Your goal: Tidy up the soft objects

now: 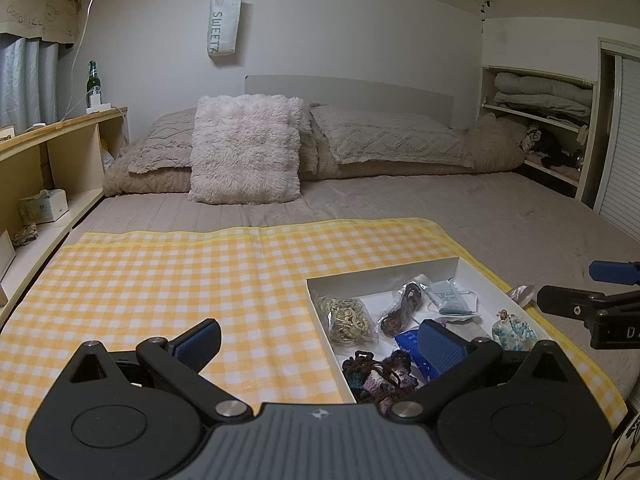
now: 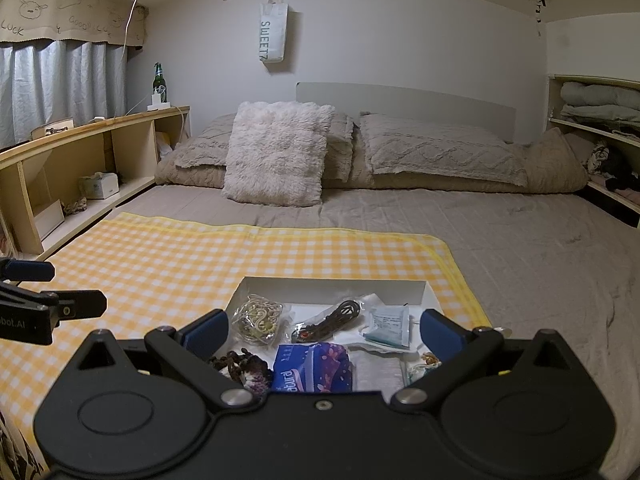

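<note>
Right under our right claw (image 2: 320,334) we see the blue tissue pack (image 2: 314,366). It lies in the near part of the white box (image 2: 426,290), just ahead of the claw and a bit low. Its long side runs left to right, so it sits across the gap between our two blue pads, not along it. Both pads stand wide apart and hold nothing.

Left of the pack is the dark knitted thing (image 2: 244,364). Farther in the box lie the bag of pale bands (image 2: 258,318), the bag with a dark cord (image 2: 332,318) and the small white packet (image 2: 390,324). A little flowered pouch (image 1: 514,330) sits at the right edge of the box, but we cannot tell if it is in the box or on the rim.

Our left claw (image 1: 316,342) hangs over the yellow checked cloth (image 1: 160,280), with its right pad just over the near left corner of the box. It is wide open too, and it holds nothing. The knitted thing is the closest thing to it.

We think the right claw is the nearer one for the blue pack. It points flat toward the pillows, so it would need to tip down and dip into the box. The pads may have to turn, since the pack lies sideways.
</note>
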The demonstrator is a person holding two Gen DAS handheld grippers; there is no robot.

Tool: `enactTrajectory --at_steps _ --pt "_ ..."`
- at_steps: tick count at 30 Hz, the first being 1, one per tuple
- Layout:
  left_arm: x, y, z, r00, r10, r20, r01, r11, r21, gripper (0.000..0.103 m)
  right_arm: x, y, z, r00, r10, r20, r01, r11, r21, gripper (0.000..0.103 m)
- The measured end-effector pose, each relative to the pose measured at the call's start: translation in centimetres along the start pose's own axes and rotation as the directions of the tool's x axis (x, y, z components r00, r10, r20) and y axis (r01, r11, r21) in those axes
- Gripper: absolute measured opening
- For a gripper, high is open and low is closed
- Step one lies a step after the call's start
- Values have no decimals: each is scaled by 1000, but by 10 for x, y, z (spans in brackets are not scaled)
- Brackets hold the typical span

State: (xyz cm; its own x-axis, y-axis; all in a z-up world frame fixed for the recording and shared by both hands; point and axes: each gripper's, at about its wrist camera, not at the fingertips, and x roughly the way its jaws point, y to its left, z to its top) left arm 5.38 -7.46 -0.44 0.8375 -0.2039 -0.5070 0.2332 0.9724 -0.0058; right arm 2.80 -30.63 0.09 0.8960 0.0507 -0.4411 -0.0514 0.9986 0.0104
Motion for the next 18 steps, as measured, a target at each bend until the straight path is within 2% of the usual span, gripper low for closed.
enactTrajectory --at_steps 18 --pt "0 1 0 1000 0 0 0 1000 0 103 1 0 0 1000 2 -2 -2 1000 -3 103"
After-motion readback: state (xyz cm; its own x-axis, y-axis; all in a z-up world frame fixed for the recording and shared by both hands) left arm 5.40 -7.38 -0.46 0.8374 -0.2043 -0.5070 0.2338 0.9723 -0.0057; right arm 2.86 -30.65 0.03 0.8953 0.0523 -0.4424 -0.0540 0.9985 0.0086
